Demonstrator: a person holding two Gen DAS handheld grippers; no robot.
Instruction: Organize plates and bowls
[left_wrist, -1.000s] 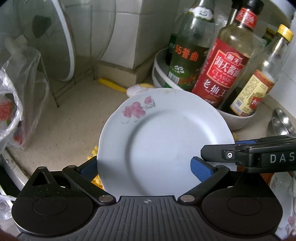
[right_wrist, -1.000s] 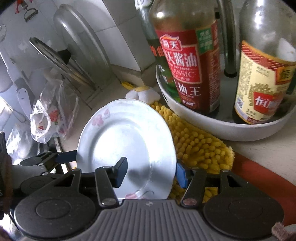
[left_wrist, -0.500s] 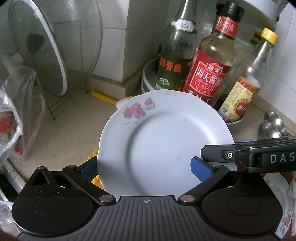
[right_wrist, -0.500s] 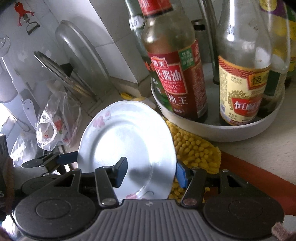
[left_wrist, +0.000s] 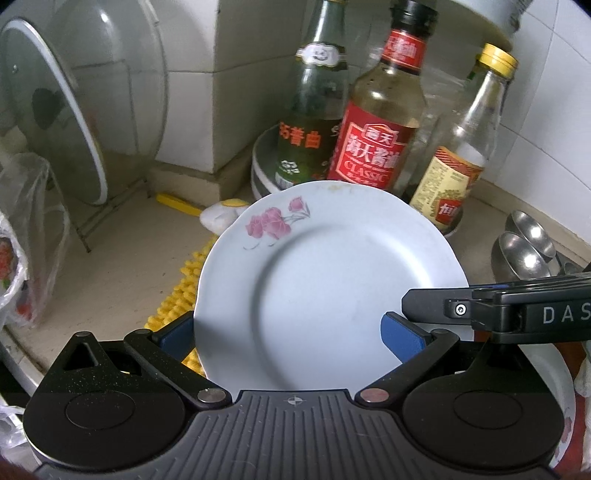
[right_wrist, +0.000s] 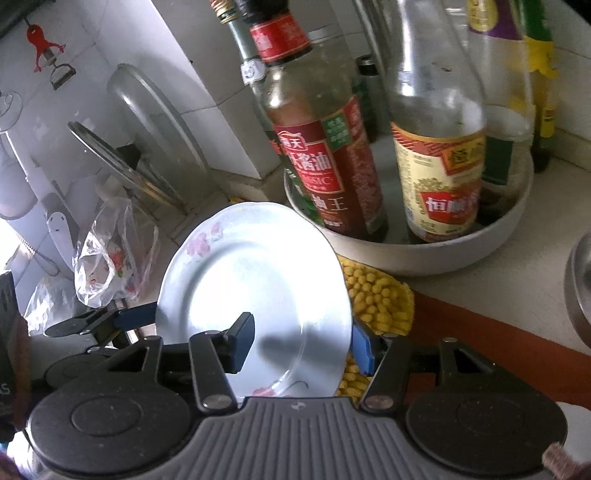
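Observation:
A white plate (left_wrist: 325, 291) with pink flowers on its rim is held tilted above the counter by both grippers. My left gripper (left_wrist: 290, 332) is shut on its near-left rim, one blue pad under the edge and one on the face. My right gripper (right_wrist: 301, 343) is shut on the plate (right_wrist: 258, 280) from the other side, its left pad on the face and its right pad behind the rim. The right gripper (left_wrist: 498, 310) shows at the right of the left wrist view. The left gripper (right_wrist: 122, 317) shows at the left of the right wrist view.
A round white tray (right_wrist: 443, 254) of sauce bottles (left_wrist: 373, 147) stands just behind the plate. A yellow chenille cloth (right_wrist: 373, 295) lies under it. Glass lids (left_wrist: 55, 122) lean in a rack at left, beside a plastic bag (right_wrist: 107, 266). Steel spoons (left_wrist: 524, 251) lie right. Another floral plate (left_wrist: 565, 417) is at lower right.
Both grippers have risen and drawn back a little with the plate still held. The bottles and tray now sit lower and farther off in both views.

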